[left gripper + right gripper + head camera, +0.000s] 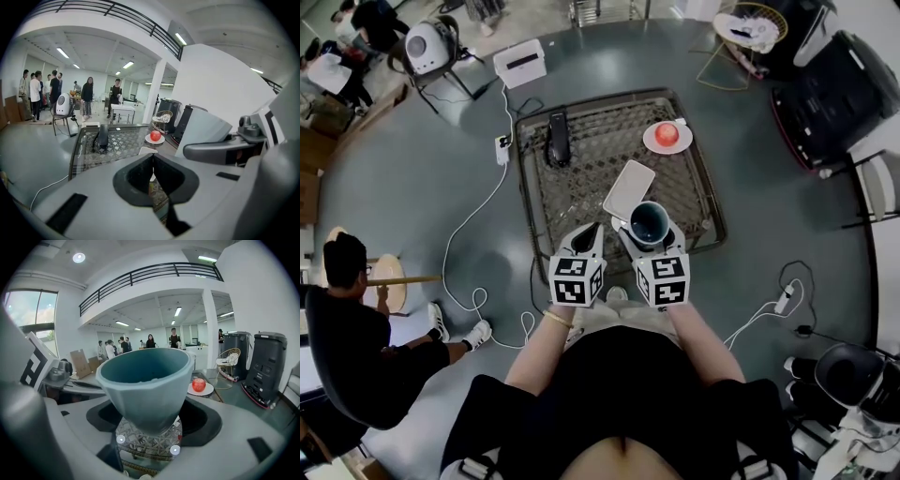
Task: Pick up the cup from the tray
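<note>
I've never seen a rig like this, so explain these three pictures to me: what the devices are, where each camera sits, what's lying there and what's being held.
There is no robot here. A person holds a two-jaw gripper in each hand. The head view comes from a camera on the person's head, looking steeply down. The other two views come from cameras that ride on the grippers and look along their jaws. On the patterned tray lie a black handset, a white flat slab and a plate with a red fruit on it. The right gripper has its jaws closed on a teal cup. The left gripper is shut and holds nothing.
</note>
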The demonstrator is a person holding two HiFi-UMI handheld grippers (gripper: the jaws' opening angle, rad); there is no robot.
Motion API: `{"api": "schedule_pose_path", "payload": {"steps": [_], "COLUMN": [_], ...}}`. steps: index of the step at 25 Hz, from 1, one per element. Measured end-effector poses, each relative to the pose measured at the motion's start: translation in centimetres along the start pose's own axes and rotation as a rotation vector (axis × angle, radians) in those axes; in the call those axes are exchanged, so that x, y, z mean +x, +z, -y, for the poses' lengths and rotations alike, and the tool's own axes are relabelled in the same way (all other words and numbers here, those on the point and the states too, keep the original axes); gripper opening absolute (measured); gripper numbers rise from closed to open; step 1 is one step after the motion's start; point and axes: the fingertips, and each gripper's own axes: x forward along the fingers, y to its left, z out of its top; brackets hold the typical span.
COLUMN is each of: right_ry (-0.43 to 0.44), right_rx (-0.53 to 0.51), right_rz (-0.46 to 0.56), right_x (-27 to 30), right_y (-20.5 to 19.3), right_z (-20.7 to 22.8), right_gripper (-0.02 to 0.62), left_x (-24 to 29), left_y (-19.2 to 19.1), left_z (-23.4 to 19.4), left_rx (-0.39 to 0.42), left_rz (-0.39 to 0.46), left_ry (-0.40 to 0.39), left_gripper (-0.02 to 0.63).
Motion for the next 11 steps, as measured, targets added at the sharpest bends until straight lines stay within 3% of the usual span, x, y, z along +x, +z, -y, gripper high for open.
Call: {"api": "schedule_pose_path", "payload": {"steps": [11], "right_ry": [0.007], "right_rx": [-0.025], "right_rz": [0.01], "right_x": [-0.8], "right_y": [-0.37], "right_z": [0.0], "right_gripper": [0.359], "left_x": [-0.41], "left_y": [-0.14], "left_z": [0.52], "left_rx": [0.014], "left_rz": [0.023], "left_ry": [0.0], "left_gripper": [0.009]}}
